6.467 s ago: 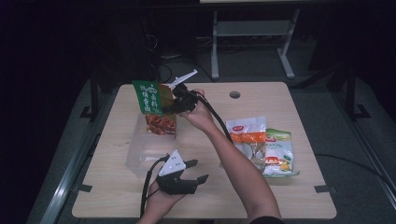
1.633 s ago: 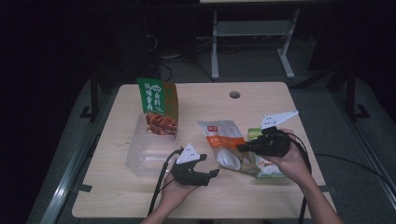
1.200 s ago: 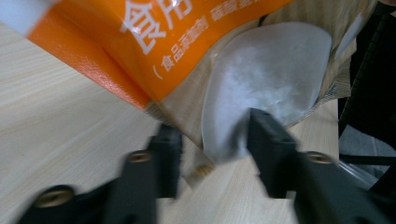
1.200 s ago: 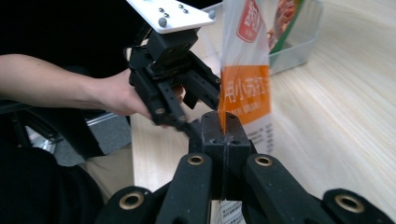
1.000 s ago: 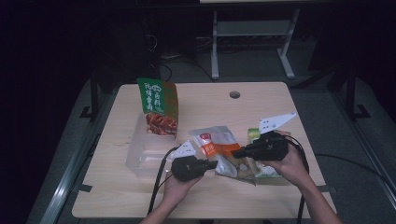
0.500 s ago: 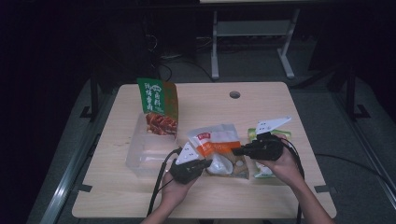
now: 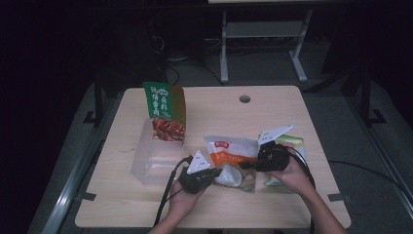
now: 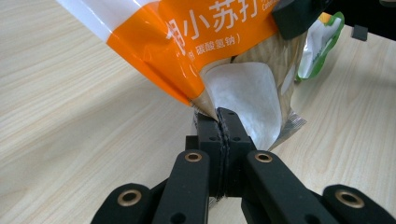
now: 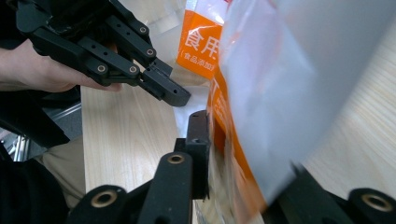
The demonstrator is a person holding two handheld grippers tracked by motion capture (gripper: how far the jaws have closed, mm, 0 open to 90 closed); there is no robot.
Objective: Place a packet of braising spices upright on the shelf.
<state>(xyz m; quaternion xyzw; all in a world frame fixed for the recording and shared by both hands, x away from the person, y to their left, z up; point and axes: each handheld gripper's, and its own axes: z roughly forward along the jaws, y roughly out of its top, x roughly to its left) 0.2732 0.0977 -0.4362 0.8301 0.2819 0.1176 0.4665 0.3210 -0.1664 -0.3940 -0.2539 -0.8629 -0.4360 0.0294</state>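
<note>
Orange-and-white pouch [image 7: 231, 160]: near the table's [image 7: 122, 209] front edge, between both grippers, right of our clear tub [image 7: 153, 158]. Left gripper [image 8: 219, 122]: jaws clamped tight on the pouch's lower corner. Right gripper [image 7: 245, 165]: jaws just been opening, pouch between them; pad contact we cannot tell.

Over on my table [image 7: 292, 112] there's a clear plastic bin [image 7: 153, 161] sitting left of the middle, and a tall green snack bag [image 7: 164, 111] with red food printed on it stands upright in the bin's far end. A green-edged pouch [image 7: 292, 142] lies well to the right of the bin. Beyond the table's far edge from the bin is a round cable hole [image 7: 244, 99], then a white metal frame [image 7: 263, 36] on the dark floor.
</note>
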